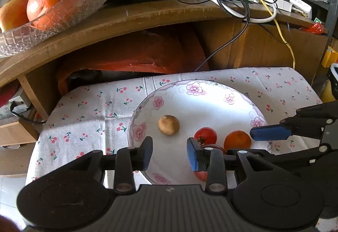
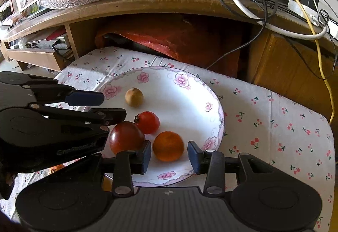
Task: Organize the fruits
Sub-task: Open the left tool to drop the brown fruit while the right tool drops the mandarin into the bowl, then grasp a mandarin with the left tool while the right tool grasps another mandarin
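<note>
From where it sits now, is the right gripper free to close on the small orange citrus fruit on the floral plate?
Probably yes. The right gripper is open, and the small orange citrus fruit lies just ahead between its fingers. The large dark red tomato crowds the left finger, so a slight rightward bias helps.

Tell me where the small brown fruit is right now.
The small brown fruit sits alone on the floral plate, toward its far left in the right wrist view, apart from the red tomato nearer the camera.

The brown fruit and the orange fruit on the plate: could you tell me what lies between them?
The small red tomato lies between the brown fruit and the orange fruit on the plate, clearest in the right wrist view.
</note>
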`<state>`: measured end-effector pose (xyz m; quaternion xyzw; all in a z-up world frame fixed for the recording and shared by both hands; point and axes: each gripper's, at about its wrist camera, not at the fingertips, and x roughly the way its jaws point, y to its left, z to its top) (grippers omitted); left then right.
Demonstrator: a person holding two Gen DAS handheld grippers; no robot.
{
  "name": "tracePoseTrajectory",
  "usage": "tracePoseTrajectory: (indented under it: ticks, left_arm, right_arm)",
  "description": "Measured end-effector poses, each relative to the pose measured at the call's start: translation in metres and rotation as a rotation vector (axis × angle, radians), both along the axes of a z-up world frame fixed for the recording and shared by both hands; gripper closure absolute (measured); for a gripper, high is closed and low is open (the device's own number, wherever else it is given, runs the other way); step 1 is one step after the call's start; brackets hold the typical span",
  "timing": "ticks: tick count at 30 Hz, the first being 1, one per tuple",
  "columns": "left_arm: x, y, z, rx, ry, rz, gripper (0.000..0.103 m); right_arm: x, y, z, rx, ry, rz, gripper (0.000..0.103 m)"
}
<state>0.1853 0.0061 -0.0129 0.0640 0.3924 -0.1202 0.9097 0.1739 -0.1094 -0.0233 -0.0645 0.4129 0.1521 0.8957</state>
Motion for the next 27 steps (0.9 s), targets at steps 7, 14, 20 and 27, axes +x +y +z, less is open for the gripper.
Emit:
tracePoseTrajectory:
  ticks: [7,14,20,27]
  left_arm:
    - [-0.010,-0.001,0.006,0.003,-0.010,-0.016,0.059]
    - [-0.019,0.004,0.017,-0.018,-0.026,-0.022,0.058]
    - [-0.030,0.017,0.020,-0.036,-0.014,-0.026,0.058]
    - [-0.053,0.027,0.024,-0.057,-0.002,-0.075,0.058]
  right_arm:
    - [-0.003,-0.007,0.009,0.009,-0.030,-0.020,0.067]
    - [-0.008,-0.014,0.025,0.026,-0.065,-0.042,0.067]
    - [-0.023,-0.015,0.030,0.030,-0.054,-0.049,0.067]
    - [-0.054,-0.012,0.027,0.021,-0.015,-0.034,0.067]
